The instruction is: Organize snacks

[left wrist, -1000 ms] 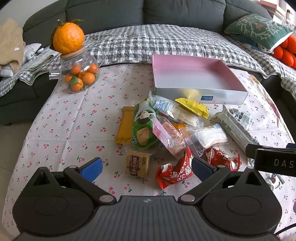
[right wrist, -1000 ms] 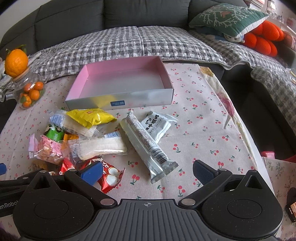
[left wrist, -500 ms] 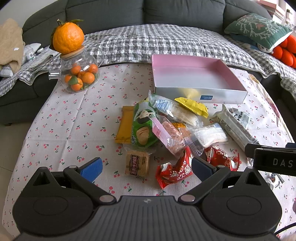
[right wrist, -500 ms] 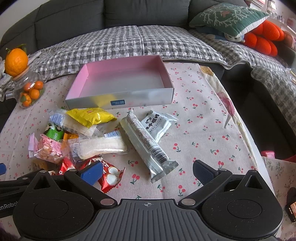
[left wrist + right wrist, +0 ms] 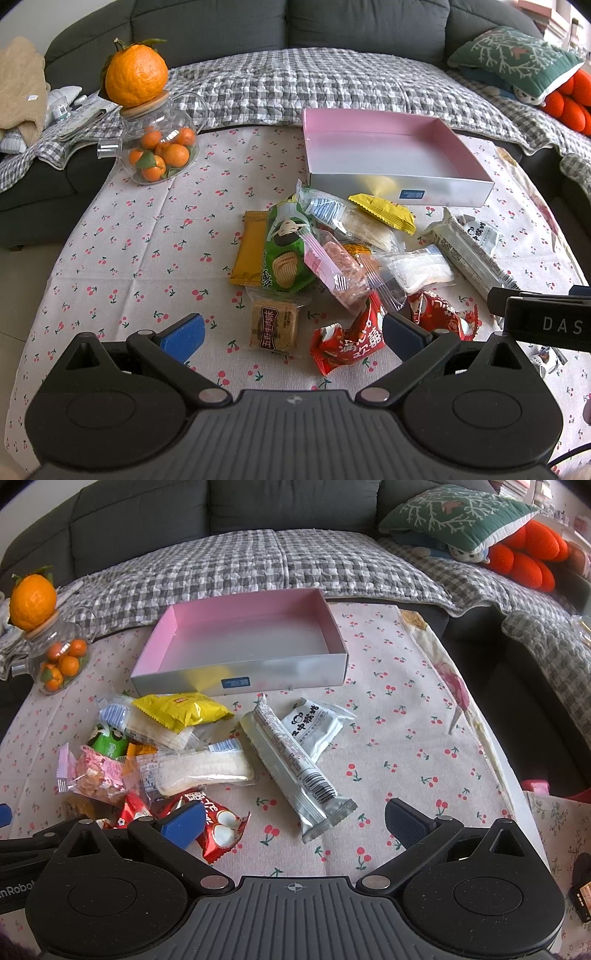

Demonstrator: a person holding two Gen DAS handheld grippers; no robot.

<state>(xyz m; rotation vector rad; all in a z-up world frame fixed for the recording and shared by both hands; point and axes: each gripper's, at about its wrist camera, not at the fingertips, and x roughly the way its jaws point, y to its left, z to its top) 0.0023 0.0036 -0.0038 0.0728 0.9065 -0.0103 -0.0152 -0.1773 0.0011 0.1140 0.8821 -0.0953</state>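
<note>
Right wrist view shows my right hand-held gripper (image 5: 295, 821) spread wide and empty above the counter (image 5: 406, 746), with the long silver pack (image 5: 295, 768) lying diagonally just ahead of it and a white pack (image 5: 317, 725) touching its far side. The pink box (image 5: 240, 681) sits beyond, bare inside, so nothing is sorted yet by my reckoning. My left hand-held gripper (image 5: 291, 332) is likewise released, hanging over a biscuit (image 5: 274, 324) and a red wrapper (image 5: 351, 341) at the near edge of the heap.

I judge the step in hand to be the first pick. For the right side, the silver pack is the clean choice: it lies apart from the pile on its right, so I would come down across its narrow width near the middle, not the crimped end, which would let it droop and swing. Squeeze gently; foil slips and the contents may crush. On the left, the biscuit lies mostly clear of its neighbours, though the green bag (image 5: 286, 249) just overlaps its far edge. I would avoid the overlapped packets in the middle until the outer ones are gone, then lay each flat in the box against a wall.
</note>
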